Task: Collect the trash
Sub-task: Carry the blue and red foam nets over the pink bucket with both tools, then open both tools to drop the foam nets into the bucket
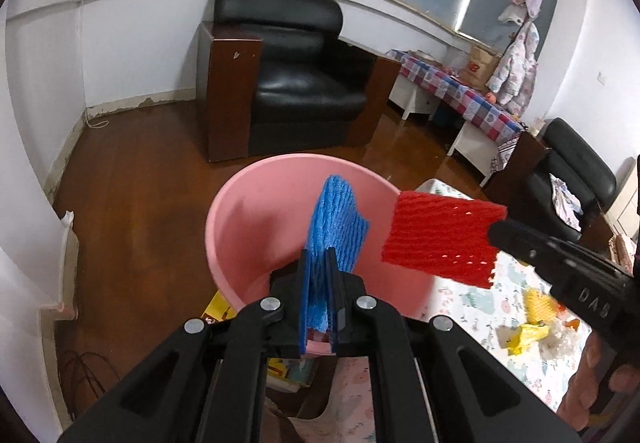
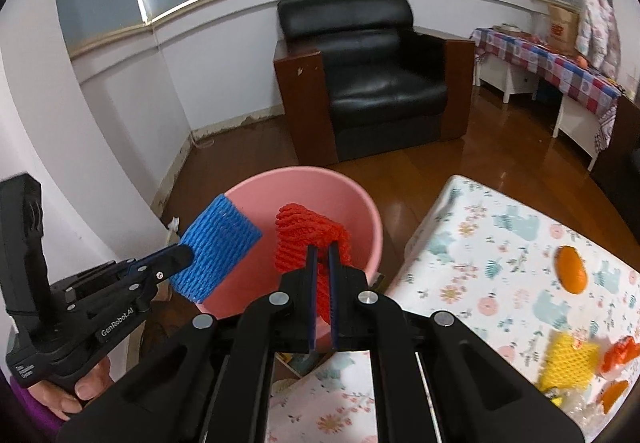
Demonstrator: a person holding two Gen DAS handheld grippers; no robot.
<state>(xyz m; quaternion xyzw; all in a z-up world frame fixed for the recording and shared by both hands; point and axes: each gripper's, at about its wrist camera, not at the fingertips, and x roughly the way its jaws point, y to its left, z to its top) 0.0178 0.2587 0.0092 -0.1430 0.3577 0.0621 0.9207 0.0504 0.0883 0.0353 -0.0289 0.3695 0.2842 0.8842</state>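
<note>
1. Your left tool (image 1: 318, 255) sits at lower centre of its own view, its two fingers clamped on a blue foam net (image 1: 336, 227) that stands upright between them.
2. In the right wrist view, that same left tool (image 2: 180, 253) comes in from the lower left, with the blue foam net (image 2: 216, 247) sticking out past its tips over the left rim of the bucket.
3. Your right tool (image 2: 323, 255) is at lower centre of its own view, clamped tight on a red foam net (image 2: 310, 239) that bulges up and to the left of the fingers.
4. In the left wrist view, the right tool (image 1: 500, 233) enters from the right edge and the red foam net (image 1: 440, 239) hangs flat beside the bucket's right rim.
5. The pink bucket (image 1: 256, 227) stands on the wooden floor (image 1: 132, 179) in mid-frame, just past both tools; both nets are in the air over or beside its mouth, not resting inside.
6. The desk (image 2: 500, 243), with a patterned cover, fills the lower right of the right wrist view. On it lie a yellow foam net (image 2: 568, 363), blurred, and a whole orange (image 2: 572, 269) farther up.
7. A black armchair (image 2: 380, 75) stands against the wall in the upper middle, well apart from the bucket.
8. Your fingers (image 2: 84, 383) show at the lower left under the left tool's handle.
</note>
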